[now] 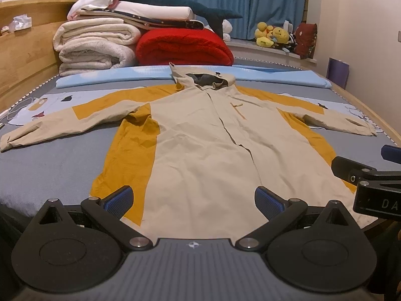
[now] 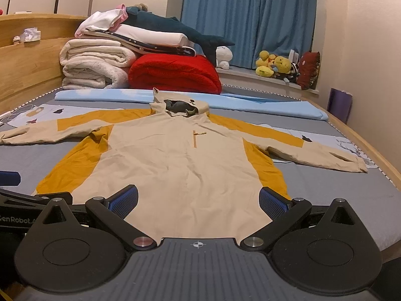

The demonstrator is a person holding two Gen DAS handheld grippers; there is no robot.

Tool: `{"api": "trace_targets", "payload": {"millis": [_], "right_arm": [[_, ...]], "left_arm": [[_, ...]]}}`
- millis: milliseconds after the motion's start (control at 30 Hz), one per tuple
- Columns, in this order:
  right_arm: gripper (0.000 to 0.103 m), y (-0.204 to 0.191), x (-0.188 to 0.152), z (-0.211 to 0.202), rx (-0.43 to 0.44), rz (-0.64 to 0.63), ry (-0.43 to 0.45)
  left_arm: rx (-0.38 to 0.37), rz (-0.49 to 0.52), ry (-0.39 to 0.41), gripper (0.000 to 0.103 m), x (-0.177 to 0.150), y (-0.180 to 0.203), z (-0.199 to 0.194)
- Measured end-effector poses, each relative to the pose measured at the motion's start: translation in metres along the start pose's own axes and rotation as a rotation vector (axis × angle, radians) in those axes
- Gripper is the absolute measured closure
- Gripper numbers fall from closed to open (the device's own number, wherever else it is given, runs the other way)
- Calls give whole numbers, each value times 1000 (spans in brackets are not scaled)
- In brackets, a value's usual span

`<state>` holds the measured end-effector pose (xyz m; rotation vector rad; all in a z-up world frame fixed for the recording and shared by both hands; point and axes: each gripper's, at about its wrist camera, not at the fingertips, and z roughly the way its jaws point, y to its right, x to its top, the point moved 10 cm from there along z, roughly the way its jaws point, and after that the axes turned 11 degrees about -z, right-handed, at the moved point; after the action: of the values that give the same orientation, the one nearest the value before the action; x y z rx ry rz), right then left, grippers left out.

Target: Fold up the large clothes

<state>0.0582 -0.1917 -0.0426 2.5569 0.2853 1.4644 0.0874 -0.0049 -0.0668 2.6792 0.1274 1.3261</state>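
In the left wrist view, the left gripper (image 1: 193, 202) is seen with its two blue-padded fingers (image 1: 119, 200) spread wide apart, and nothing is held between them. It is poised over the near hem of the jacket (image 1: 200, 135); whether the pads touch the cloth cannot be told. The jacket, beige with mustard-yellow panels, is laid out flat and front-up on the grey bed (image 1: 45, 165), with its hood (image 1: 205, 79) towards the far end and both sleeves stretched out to the sides. At the right edge of this view part of the right gripper (image 1: 371, 175) is seen, just beside the jacket's lower corner; its opening cannot be judged from here. Beyond the hood, a light blue mat (image 1: 112, 75) is laid across the bed, and behind it a red blanket (image 1: 183, 47) and a stack of white bedding (image 1: 95, 47) are piled, with a dark plush shark (image 1: 175, 0) on top.

In the right wrist view, the right gripper (image 2: 198, 200) is likewise shown with its blue pads (image 2: 273, 202) set wide apart and empty, above the jacket's (image 2: 180, 155) near hem. The left pad is seen over beige cloth and the right pad over the edge of a mustard side panel; contact cannot be confirmed. The hood (image 2: 179, 106) is seen at the far end, and the sleeves are spread to either side on the bed (image 2: 325, 188). At the left edge the black body of the left gripper (image 2: 30, 200) is partly visible, near the jacket's lower left corner.
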Motion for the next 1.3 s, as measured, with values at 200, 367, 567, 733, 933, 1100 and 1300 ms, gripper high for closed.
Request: {"api": "trace_targets", "payload": {"millis": [200, 367, 567, 733, 933, 1100, 1300], "right_arm": [[2, 2, 2, -1, 4, -6, 2], [2, 2, 4, -2, 6, -9, 3], [2, 1, 4, -2, 9, -13, 5], [2, 1, 4, -2, 11, -16, 6], [2, 1, 4, -2, 12, -17, 7], [2, -1, 5, -2, 13, -19, 8], [2, -2, 5, -2, 12, -19, 9]], "left_arm": [[0, -1, 1, 0, -1, 1, -1], [1, -3, -4, 0, -1, 1, 0], [0, -4, -5, 0, -1, 2, 0], [-1, -4, -5, 0, -2, 2, 0], [1, -4, -5, 0, -2, 1, 0], [0, -4, -5, 0, -2, 1, 0], [0, -4, -6, 0, -2, 1, 0]]}}
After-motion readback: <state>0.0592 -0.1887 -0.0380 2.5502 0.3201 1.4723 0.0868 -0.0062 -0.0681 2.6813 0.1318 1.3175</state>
